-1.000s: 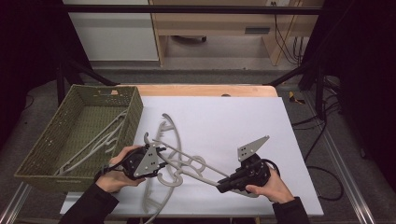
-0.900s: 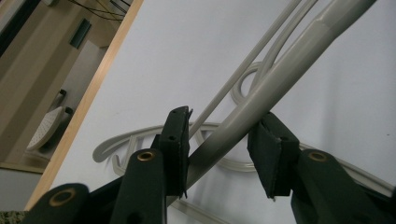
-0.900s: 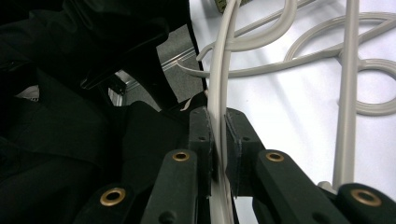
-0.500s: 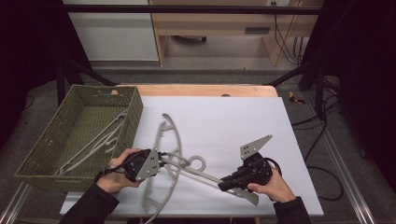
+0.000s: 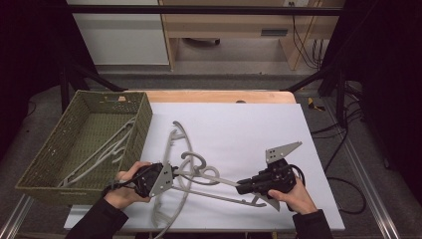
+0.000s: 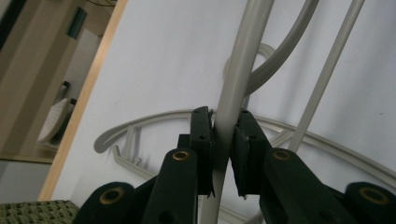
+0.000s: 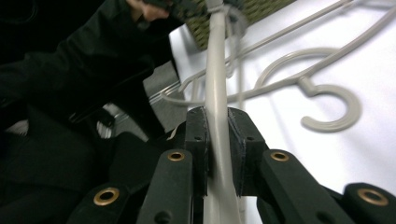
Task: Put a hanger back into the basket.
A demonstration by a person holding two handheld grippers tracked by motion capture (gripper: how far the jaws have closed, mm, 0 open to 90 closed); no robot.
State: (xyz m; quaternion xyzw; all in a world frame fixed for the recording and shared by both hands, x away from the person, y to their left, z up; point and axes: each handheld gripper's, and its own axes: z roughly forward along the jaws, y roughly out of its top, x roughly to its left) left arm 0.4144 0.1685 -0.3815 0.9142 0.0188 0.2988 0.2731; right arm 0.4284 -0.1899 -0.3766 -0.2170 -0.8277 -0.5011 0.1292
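Note:
A grey plastic hanger (image 5: 209, 180) lies across the white table (image 5: 239, 129) between my two grippers. My left gripper (image 5: 174, 175) is shut on one arm of it. Its jaws have just been closing, and in the left gripper view the pads of the left gripper (image 6: 224, 123) pinch the grey bar (image 6: 243, 60). My right gripper (image 5: 240, 186) is shut on the other end. In the right gripper view the right gripper (image 7: 217, 121) clamps the bar (image 7: 215, 60), which runs toward the left hand. The hook (image 5: 194, 162) curls at mid-table.
A second grey hanger (image 5: 174, 137) lies curved under the held one, reaching toward the table's front edge. A green woven basket (image 5: 144, 119) at the left holds more hangers (image 5: 107, 149). A wooden strip (image 5: 219, 96) borders the table's far edge.
The left gripper has closed onto the hanger's arm and turned slightly. The hanger has shifted a little on the table. The right gripper has kept its hold and hardly moved.

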